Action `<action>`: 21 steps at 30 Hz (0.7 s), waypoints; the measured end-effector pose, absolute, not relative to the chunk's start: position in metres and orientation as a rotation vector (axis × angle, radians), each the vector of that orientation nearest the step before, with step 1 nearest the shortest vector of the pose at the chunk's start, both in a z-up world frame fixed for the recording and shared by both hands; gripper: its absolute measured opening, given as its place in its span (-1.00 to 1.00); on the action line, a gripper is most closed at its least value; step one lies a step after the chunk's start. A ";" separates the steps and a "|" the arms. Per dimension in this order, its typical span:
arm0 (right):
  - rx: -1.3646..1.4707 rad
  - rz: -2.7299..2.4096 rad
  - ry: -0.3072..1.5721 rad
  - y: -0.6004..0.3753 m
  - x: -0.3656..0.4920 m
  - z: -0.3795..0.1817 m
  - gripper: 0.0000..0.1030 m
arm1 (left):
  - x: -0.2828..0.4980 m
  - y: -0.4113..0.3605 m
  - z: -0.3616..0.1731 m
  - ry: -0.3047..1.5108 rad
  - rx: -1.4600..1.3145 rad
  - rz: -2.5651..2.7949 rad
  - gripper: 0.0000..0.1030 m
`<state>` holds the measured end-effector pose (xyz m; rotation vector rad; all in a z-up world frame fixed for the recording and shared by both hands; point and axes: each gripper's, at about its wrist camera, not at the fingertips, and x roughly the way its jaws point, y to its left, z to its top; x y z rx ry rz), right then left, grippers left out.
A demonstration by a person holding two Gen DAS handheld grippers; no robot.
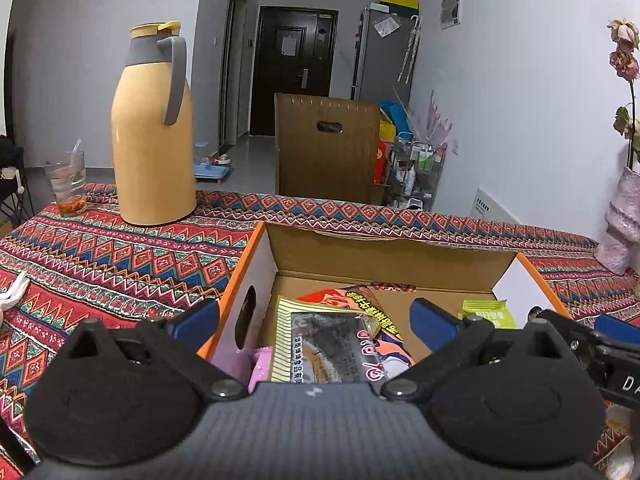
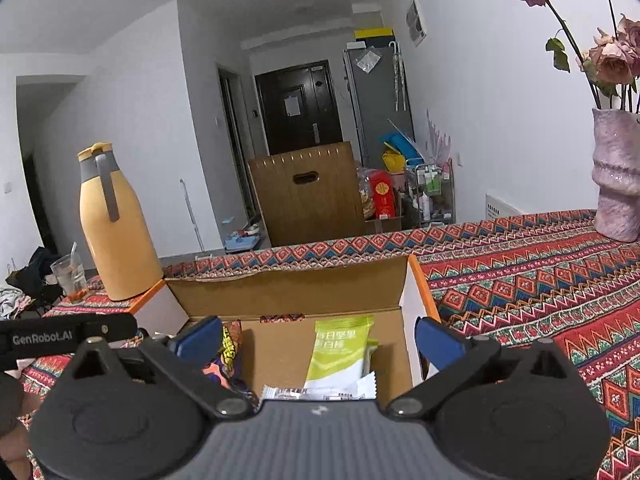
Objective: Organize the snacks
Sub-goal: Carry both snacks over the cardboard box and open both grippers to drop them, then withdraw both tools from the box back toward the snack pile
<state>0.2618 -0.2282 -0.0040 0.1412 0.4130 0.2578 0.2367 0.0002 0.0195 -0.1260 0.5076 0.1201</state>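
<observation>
An open cardboard box (image 1: 384,250) with orange outer walls sits on the patterned tablecloth. It holds several snack packs: a yellow-striped clear pack (image 1: 324,344), a red and orange pack (image 1: 360,300), a pink pack (image 1: 260,364) and a green pack (image 1: 482,312). My left gripper (image 1: 316,320) hangs open over the box's left half, nothing between its blue pads. In the right wrist view the box (image 2: 292,288) shows the green pack (image 2: 340,350) and a small white wrapper (image 2: 320,392). My right gripper (image 2: 318,342) stands open above them, holding nothing.
A tall yellow thermos jug (image 1: 154,128) and a glass with a straw (image 1: 68,184) stand at the table's far left. A pink vase with dried roses (image 2: 618,176) stands at the far right. A brown chair back (image 1: 326,146) rises behind the table.
</observation>
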 end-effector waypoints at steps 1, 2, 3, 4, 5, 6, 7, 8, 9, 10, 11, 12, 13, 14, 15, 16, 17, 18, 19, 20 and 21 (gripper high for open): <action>0.140 0.257 0.416 -0.228 0.261 -0.004 1.00 | 0.237 0.000 0.019 0.508 -0.126 0.120 1.00; 0.139 0.255 0.418 -0.228 0.261 -0.004 1.00 | 0.237 0.000 0.020 0.508 -0.127 0.120 1.00; 0.138 0.255 0.418 -0.228 0.261 -0.004 1.00 | 0.237 0.000 0.019 0.508 -0.127 0.120 1.00; 0.138 0.255 0.419 -0.229 0.261 -0.004 1.00 | 0.237 0.000 0.020 0.507 -0.127 0.121 1.00; 0.139 0.253 0.419 -0.229 0.261 -0.004 1.00 | 0.237 0.000 0.019 0.507 -0.127 0.120 1.00; 0.139 0.253 0.418 -0.229 0.260 -0.004 1.00 | 0.237 0.000 0.019 0.506 -0.128 0.120 1.00; 0.139 0.251 0.418 -0.229 0.260 -0.003 1.00 | 0.237 -0.001 0.019 0.505 -0.128 0.120 1.00; 0.139 0.249 0.418 -0.230 0.259 -0.003 1.00 | 0.237 -0.001 0.019 0.505 -0.127 0.121 1.00; 0.138 0.248 0.418 -0.229 0.259 -0.003 1.00 | 0.237 -0.001 0.019 0.506 -0.128 0.123 1.00; 0.137 0.247 0.418 -0.230 0.260 -0.003 1.00 | 0.236 0.000 0.020 0.505 -0.129 0.123 1.00; 0.137 0.246 0.417 -0.230 0.259 -0.002 1.00 | 0.236 0.000 0.020 0.505 -0.130 0.124 1.00; 0.137 0.245 0.416 -0.230 0.259 -0.002 1.00 | 0.236 0.000 0.021 0.503 -0.131 0.125 1.00; 0.138 0.244 0.413 -0.231 0.258 -0.001 1.00 | 0.235 0.000 0.021 0.501 -0.132 0.126 1.00; 0.139 0.242 0.410 -0.232 0.257 0.000 1.00 | 0.235 0.000 0.022 0.500 -0.133 0.125 1.00; 0.139 0.241 0.407 -0.233 0.256 0.001 1.00 | 0.234 0.000 0.022 0.498 -0.133 0.125 1.00; 0.139 0.240 0.403 -0.233 0.256 0.002 1.00 | 0.234 0.000 0.023 0.495 -0.132 0.126 1.00; 0.140 0.238 0.401 -0.234 0.255 0.003 1.00 | 0.233 0.000 0.024 0.493 -0.131 0.127 1.00; 0.140 0.236 0.399 -0.235 0.254 0.004 1.00 | 0.232 0.000 0.024 0.491 -0.131 0.127 1.00; 0.139 0.234 0.397 -0.236 0.254 0.005 1.00 | 0.231 -0.001 0.026 0.489 -0.130 0.128 1.00; 0.138 0.231 0.394 -0.236 0.253 0.006 1.00 | 0.230 -0.001 0.027 0.485 -0.129 0.129 1.00; 0.138 0.230 0.391 -0.237 0.252 0.007 1.00 | 0.229 -0.001 0.028 0.480 -0.129 0.130 1.00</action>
